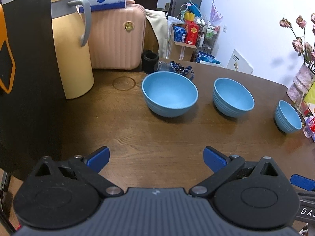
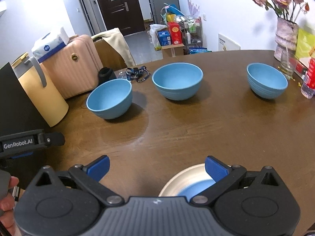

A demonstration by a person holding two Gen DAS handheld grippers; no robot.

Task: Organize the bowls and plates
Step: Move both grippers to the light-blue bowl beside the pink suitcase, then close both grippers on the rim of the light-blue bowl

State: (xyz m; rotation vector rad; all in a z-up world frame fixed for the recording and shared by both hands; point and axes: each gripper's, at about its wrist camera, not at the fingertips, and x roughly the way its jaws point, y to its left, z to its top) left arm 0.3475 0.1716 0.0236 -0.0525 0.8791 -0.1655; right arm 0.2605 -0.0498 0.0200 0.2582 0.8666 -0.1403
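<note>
Three blue bowls stand in a row on the brown table: a large one (image 1: 169, 96) (image 2: 109, 98), a middle one (image 1: 233, 96) (image 2: 177, 80) and a small one (image 1: 288, 116) (image 2: 266, 80). My left gripper (image 1: 156, 158) is open above bare table, well short of the large bowl. My right gripper (image 2: 157, 168) is open too, with nothing between its fingers. Under its right finger lies a cream plate (image 2: 183, 181) with a blue dish (image 2: 196, 189) on it, partly hidden by the gripper body. The left gripper's body shows at the left edge of the right wrist view.
A yellow jug (image 1: 72, 59) (image 2: 42, 96), a pink case (image 1: 116, 37) (image 2: 72, 66), a black cup (image 1: 150, 61) and a lanyard (image 1: 180, 67) stand at the back left. A black board (image 1: 29, 74) blocks the left. A flower vase (image 2: 285, 37), glass (image 2: 286, 64) and bottle (image 2: 309, 78) crowd the right edge.
</note>
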